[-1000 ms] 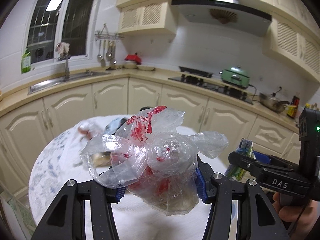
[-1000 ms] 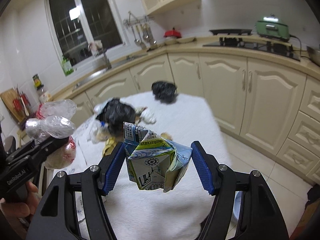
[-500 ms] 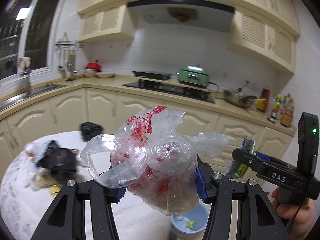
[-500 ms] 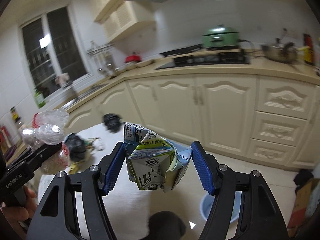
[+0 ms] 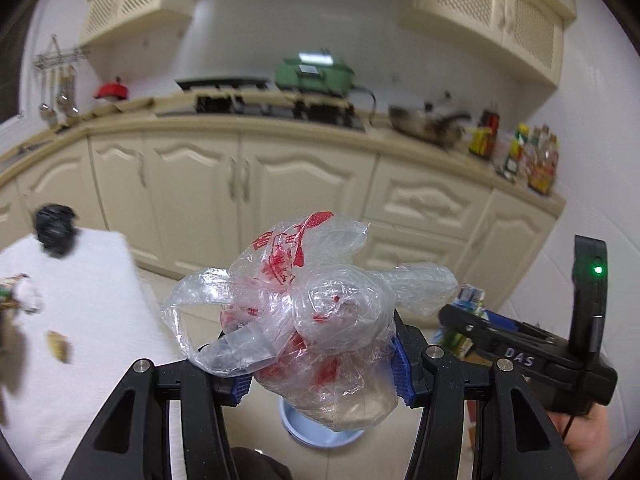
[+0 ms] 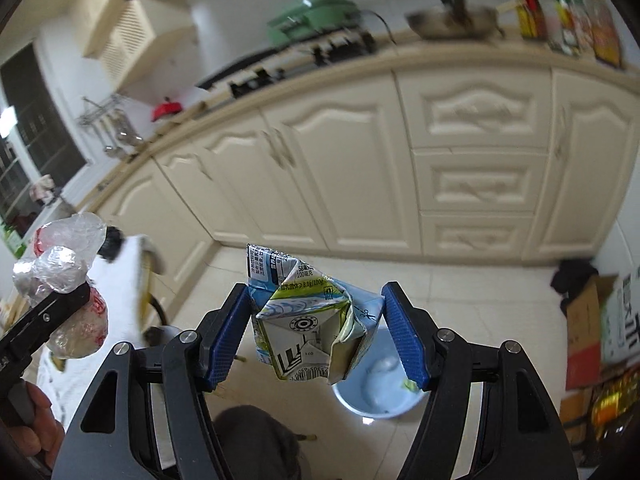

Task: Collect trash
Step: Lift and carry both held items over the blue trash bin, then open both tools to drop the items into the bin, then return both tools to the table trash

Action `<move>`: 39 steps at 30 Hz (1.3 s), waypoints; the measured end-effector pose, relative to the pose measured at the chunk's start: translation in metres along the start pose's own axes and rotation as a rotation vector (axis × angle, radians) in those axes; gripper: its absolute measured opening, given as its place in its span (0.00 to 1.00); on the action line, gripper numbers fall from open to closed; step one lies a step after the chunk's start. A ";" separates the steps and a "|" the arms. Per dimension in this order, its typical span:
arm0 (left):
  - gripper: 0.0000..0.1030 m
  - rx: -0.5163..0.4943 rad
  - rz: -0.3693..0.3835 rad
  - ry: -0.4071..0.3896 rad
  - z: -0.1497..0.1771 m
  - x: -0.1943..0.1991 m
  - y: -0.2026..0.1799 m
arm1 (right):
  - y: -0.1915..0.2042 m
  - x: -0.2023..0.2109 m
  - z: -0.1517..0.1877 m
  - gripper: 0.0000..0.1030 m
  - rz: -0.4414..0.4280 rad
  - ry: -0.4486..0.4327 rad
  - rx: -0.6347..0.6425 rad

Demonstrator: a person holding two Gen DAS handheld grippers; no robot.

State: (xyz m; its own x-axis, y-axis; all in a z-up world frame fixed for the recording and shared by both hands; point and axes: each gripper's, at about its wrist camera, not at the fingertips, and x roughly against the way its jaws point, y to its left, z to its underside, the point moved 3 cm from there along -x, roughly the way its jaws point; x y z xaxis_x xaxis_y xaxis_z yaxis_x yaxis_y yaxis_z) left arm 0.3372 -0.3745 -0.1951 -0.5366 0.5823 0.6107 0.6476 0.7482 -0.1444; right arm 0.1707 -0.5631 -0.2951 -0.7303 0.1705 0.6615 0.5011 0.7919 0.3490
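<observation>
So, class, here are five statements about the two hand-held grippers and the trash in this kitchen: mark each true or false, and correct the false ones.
1. The left hand-held gripper grips a crumpled clear plastic bag with red print. True.
2. The right hand-held gripper is empty. False: it holds a crushed milk carton.
3. A light blue bin stands on the floor below the carton. True.
4. A black bag lies in the bin. False: it lies on the white table.
5. The green cooker sits on the floor. False: it sits on the counter.
</observation>
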 end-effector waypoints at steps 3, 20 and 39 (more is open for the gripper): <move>0.50 -0.006 0.019 0.065 -0.020 -0.053 -0.009 | -0.023 -0.025 0.008 0.66 0.012 0.045 -0.034; 0.60 0.015 0.034 0.378 -0.044 -0.296 -0.008 | -0.094 -0.154 0.041 0.68 0.054 0.249 -0.172; 0.99 -0.017 -0.098 0.274 -0.062 -0.305 -0.025 | -0.092 -0.136 0.062 1.00 0.089 0.264 -0.231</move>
State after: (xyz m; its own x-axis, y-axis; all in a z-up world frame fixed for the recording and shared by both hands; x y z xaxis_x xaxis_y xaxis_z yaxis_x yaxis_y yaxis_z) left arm 0.5182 -0.5904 -0.3294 -0.4324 0.3978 0.8092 0.6096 0.7902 -0.0627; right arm 0.1951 -0.6223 -0.4586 -0.5490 0.0513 0.8342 0.6711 0.6219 0.4035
